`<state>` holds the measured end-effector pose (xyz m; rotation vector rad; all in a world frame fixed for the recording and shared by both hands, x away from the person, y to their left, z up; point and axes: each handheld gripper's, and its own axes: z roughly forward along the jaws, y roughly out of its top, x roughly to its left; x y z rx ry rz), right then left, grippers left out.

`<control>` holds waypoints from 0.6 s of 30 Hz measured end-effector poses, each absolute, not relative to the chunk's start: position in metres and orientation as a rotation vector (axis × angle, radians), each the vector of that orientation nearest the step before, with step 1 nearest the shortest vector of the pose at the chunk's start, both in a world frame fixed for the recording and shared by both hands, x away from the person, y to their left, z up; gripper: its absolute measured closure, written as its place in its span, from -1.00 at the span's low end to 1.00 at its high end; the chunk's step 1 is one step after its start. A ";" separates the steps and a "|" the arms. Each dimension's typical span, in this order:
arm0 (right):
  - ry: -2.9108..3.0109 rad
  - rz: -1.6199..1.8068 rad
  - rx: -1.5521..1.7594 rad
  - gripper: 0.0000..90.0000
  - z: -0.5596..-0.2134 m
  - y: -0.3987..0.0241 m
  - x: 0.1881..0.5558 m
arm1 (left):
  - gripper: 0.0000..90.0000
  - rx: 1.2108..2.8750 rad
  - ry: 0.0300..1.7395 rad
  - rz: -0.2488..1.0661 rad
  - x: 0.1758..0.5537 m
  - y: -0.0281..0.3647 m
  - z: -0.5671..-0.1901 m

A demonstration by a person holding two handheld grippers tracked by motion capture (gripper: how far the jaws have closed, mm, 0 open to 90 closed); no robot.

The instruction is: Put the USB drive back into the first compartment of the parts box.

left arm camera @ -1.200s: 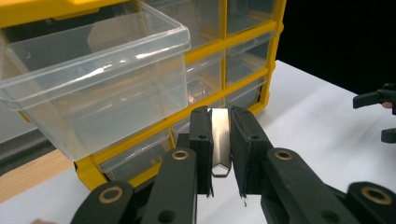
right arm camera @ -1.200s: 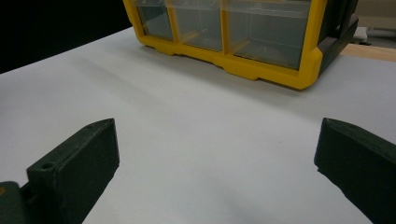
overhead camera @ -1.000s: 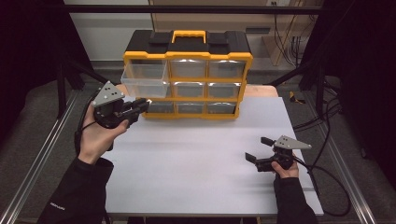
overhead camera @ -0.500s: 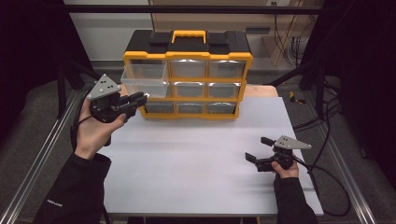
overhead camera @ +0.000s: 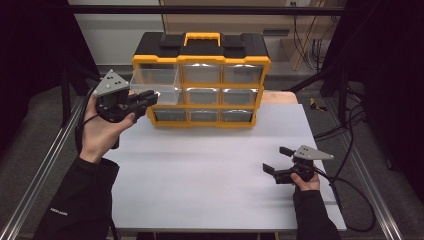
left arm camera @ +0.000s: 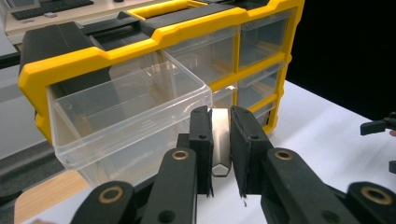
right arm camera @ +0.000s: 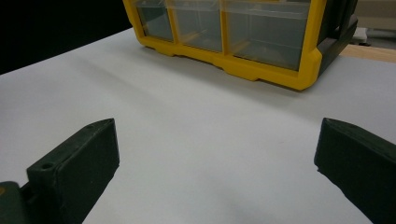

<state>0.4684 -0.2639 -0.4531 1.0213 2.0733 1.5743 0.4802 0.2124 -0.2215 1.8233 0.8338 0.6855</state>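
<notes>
Two grippers: left gripper (left arm camera: pixel 220 140) clamped on a flat metal piece (left arm camera: pixel 220 144) beside the organizer's (overhead camera: pixel 201 80) pulled-out top-left drawer (left arm camera: pixel 126 112); right gripper (overhead camera: pixel 277 160) spread wide, empty, well in front of it.

Overall light: you have a bright white table (overhead camera: pixel 210 170) amid dark surroundings.
Glare: white highlights on the clear drawers atop the yellow organizer (overhead camera: pixel 200 80).
Shadows: soft band on the table just before the organizer.
Focus: in your gripper views, near black jaws blur; the organizer's far end softens.
Sharpness: your high view is slightly soft throughout.
</notes>
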 end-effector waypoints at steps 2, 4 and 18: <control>2.074 1.574 1.022 -0.99 -0.453 -0.264 0.468 | 0.75 1.827 0.835 0.689 0.482 0.212 -0.219; 2.075 1.571 1.020 -0.99 -0.453 -0.264 0.469 | 0.75 1.826 0.836 0.688 0.482 0.211 -0.218; 2.075 1.571 1.022 -0.99 -0.453 -0.264 0.469 | 0.75 1.812 0.849 0.700 0.491 0.210 -0.208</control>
